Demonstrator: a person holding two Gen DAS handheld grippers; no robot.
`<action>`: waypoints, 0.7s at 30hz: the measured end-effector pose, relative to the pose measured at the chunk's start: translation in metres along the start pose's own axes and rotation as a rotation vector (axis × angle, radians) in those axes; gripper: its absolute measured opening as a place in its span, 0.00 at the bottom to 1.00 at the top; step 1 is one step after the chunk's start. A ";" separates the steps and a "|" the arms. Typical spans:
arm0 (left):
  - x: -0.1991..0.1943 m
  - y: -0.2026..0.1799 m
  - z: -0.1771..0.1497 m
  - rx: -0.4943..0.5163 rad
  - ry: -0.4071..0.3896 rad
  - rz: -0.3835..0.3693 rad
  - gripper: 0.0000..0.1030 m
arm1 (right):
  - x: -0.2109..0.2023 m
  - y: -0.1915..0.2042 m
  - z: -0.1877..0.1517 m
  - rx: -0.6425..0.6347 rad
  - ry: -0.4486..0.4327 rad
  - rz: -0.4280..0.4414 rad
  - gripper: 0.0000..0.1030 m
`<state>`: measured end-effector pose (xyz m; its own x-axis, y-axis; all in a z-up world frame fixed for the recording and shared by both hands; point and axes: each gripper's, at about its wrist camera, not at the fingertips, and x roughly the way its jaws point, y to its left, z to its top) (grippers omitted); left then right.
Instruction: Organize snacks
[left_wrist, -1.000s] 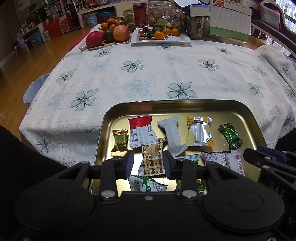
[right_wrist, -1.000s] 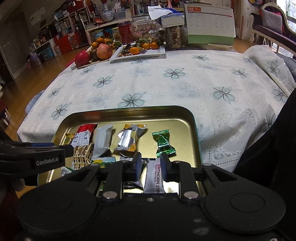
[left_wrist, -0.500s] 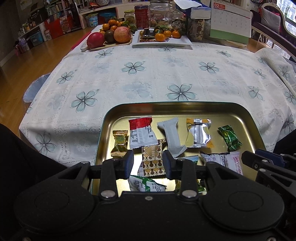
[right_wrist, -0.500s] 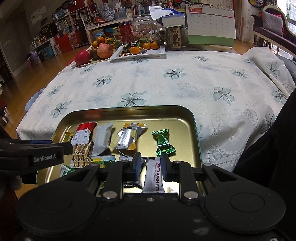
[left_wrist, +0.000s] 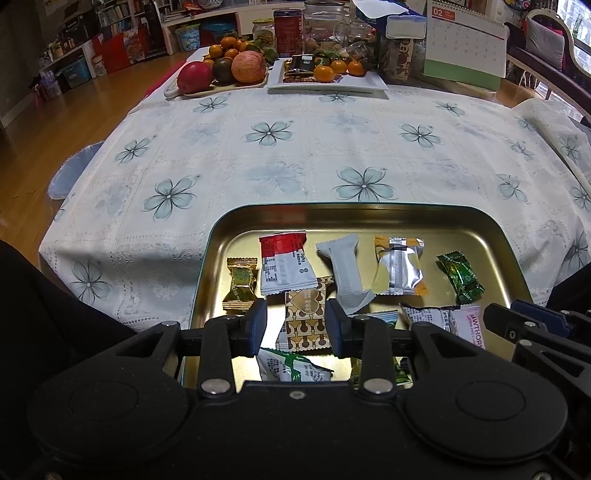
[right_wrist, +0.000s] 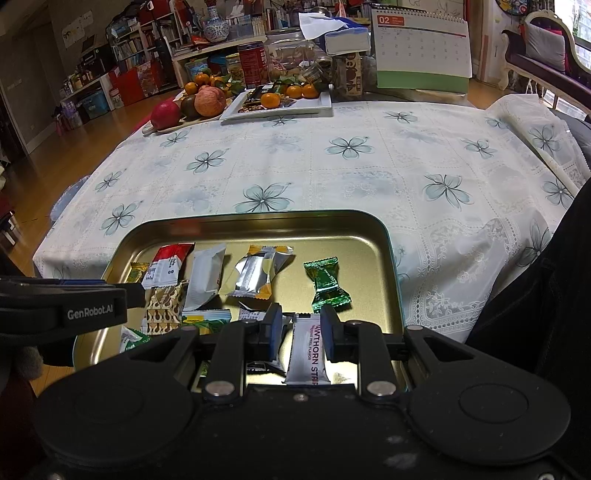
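With my right gripper (right_wrist: 302, 334) nearly closed around the hawthorn strip packet (right_wrist: 307, 350) over the gold tray (right_wrist: 258, 221) and my left gripper (left_wrist: 295, 325) half open and empty, I judged a slow, straight lift was best.

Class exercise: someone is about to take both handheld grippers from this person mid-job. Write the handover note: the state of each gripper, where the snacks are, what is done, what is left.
Left gripper: jaws open, holding nothing, above the brown patterned packet.
Right gripper: jaws narrowed around the white hawthorn strip packet; it looks gripped, though pad contact is not clear.
Snacks: all in the gold tray on the flowered tablecloth. The far row holds a gold candy, red-and-white packet, grey packet, silver packet and green candy. The near packets lie jumbled and overlapping.
Done: far row looks laid out.
Left: probably placing the hawthorn strip and sorting the near heap.
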<state>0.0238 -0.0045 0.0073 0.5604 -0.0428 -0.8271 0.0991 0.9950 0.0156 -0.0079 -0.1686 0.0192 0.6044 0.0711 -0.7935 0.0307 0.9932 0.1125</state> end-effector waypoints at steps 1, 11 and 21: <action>0.000 0.000 0.000 -0.001 0.000 0.001 0.42 | 0.000 0.000 0.000 0.000 -0.001 0.000 0.24; 0.001 0.001 -0.001 -0.009 0.007 0.003 0.41 | -0.001 0.002 0.000 -0.009 -0.005 0.000 0.24; 0.002 0.000 0.000 -0.007 0.009 0.000 0.41 | -0.001 0.002 0.000 -0.010 -0.006 0.000 0.24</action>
<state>0.0250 -0.0043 0.0057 0.5533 -0.0419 -0.8320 0.0929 0.9956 0.0116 -0.0088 -0.1667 0.0203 0.6092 0.0704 -0.7899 0.0231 0.9941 0.1064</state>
